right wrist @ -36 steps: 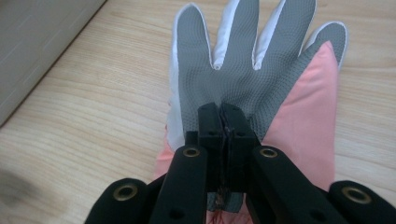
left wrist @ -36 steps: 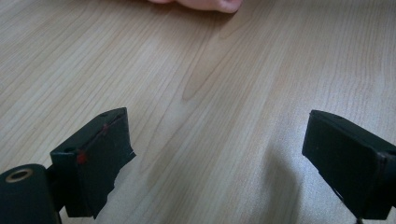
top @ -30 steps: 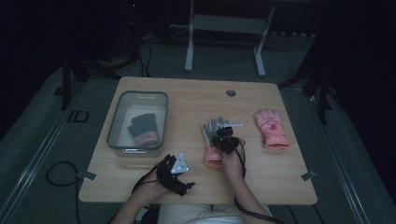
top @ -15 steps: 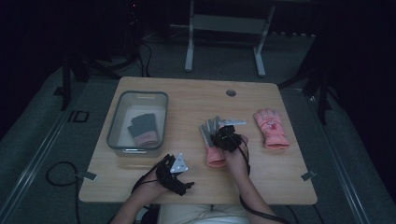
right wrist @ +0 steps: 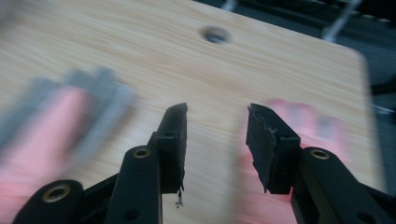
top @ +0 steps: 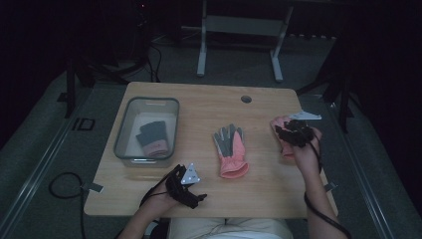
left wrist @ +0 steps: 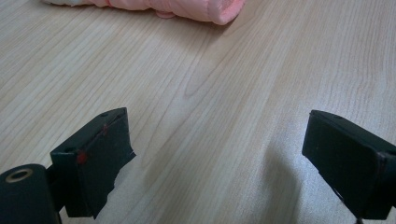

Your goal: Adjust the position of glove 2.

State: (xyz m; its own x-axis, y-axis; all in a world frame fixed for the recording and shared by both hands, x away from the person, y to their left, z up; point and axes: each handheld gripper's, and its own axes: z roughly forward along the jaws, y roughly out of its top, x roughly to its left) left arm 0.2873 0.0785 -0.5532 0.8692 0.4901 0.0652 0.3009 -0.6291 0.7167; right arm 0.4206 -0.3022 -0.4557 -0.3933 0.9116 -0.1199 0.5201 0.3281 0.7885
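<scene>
The right gripper (top: 292, 130) hovers over a pink glove (top: 281, 130) near the desk's (top: 209, 107) right edge; its jaws have just been opening, with nothing between them. The left gripper (top: 191, 191) rests near the front edge, jaws wide apart and empty. Three gloves in all: a second, grey-palmed pink glove (top: 230, 152) lies mid-desk with bare wood all around, a third, dark glove (top: 152, 138) inside the one clear bin (top: 125, 130) at left.

A dim recording lab is showing here; cables (top: 59, 181) are trailing over grey carpet around the wooden surface (top: 259, 107); a metal stand (top: 239, 30) is standing behind it.
</scene>
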